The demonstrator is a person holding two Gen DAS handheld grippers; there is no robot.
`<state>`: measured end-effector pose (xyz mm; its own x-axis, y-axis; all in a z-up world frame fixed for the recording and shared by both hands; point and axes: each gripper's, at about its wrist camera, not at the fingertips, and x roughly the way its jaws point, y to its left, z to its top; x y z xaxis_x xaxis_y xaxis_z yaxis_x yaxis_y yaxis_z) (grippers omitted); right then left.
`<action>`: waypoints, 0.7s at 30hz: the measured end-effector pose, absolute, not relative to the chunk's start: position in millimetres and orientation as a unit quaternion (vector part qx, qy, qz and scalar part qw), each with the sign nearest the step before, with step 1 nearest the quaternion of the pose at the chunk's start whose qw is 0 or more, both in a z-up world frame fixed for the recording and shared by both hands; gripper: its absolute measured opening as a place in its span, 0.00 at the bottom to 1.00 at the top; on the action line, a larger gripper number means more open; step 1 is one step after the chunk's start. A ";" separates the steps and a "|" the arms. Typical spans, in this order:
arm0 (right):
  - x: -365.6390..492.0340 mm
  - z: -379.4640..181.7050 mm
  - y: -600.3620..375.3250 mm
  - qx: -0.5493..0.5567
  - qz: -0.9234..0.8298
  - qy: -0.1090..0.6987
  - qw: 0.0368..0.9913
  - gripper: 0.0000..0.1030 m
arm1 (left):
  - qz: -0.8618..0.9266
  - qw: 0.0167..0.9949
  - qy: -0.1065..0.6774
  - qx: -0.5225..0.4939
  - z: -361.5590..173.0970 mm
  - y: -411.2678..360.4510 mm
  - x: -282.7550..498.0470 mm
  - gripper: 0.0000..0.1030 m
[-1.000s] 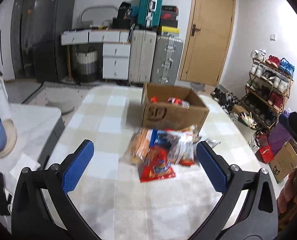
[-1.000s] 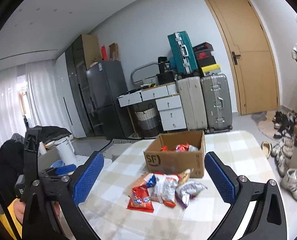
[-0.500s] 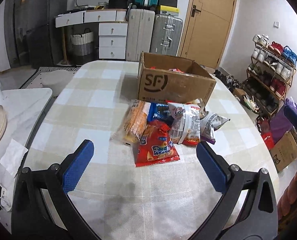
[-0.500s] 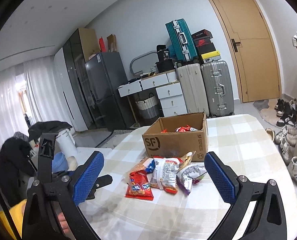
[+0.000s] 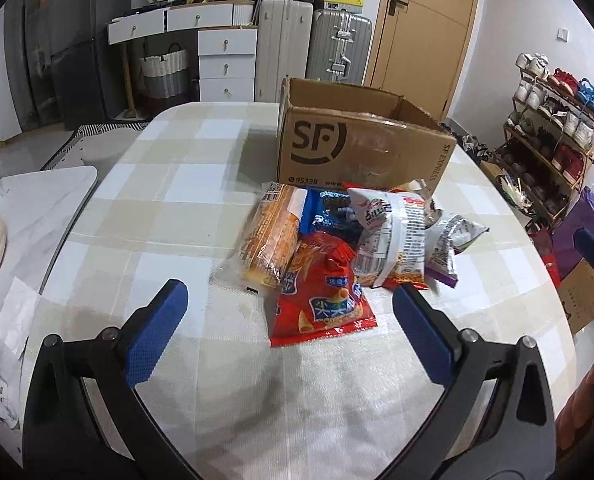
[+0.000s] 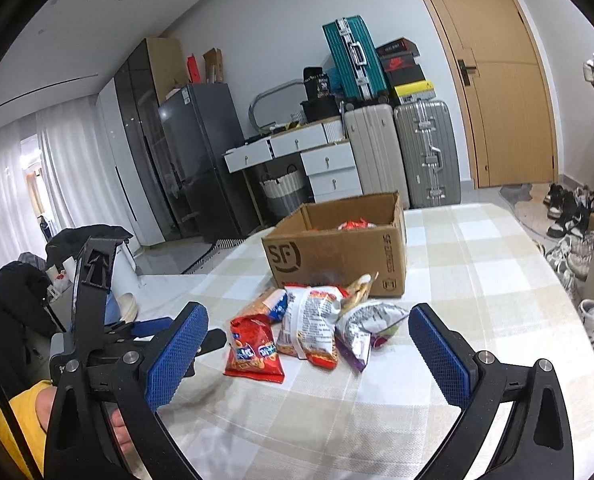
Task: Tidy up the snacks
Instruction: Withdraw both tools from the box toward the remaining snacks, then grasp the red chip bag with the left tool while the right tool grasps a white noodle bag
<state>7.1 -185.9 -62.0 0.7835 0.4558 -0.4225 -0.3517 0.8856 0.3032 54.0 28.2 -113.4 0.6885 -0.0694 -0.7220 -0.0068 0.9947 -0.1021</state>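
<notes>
Left gripper (image 5: 289, 308): wide open and empty, hovering low over the near table, its blue pads straddling the near end of the pile.
Right gripper (image 6: 309, 344): also spread wide, holding nothing, set higher and further back, looking across at the same heap.
Red bag (image 5: 321, 300): nearest packet, lying flat on the checked tablecloth (image 5: 169, 184); its far end is tucked under its neighbours. Risk: a pull on it may drag the others along or scatter them.
Orange packet (image 5: 271, 240): just left of the red bag, leaning on it, in clear slippery film. Risk: a shallow pinch looks likely to slide off.
White-and-red bag (image 5: 393, 236): puffed with air, on top of the heap at right. Risk: too hard a squeeze may crush the contents or pop the seal.
Silver-purple bag (image 5: 449, 244): right edge of the pile, closest to the table's right rim. Risk: a nudge could send it toward the edge.
Blue packet (image 5: 329, 212): mid-pile, largely covered, hard to reach cleanly.
Cardboard box (image 5: 361, 148): far side, touching the heap, open-topped with some snacks already inside. Risk: a low carry could catch its near wall.
</notes>
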 end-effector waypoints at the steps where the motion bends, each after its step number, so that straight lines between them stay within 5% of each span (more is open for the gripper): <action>1: 8.7 -65.0 -185.9 0.105 0.215 0.253 0.937 0.99 | -0.016 0.916 0.398 -0.047 -117.1 27.4 58.7 0.99; 15: 34.8 -103.6 -187.2 0.121 0.219 0.290 0.924 0.99 | -0.012 0.891 0.452 -0.047 -168.8 25.4 106.8 0.99; 21: 42.1 -115.7 -188.9 0.131 0.221 0.303 0.918 0.99 | -0.065 0.880 0.460 -0.102 -180.9 32.0 114.5 0.61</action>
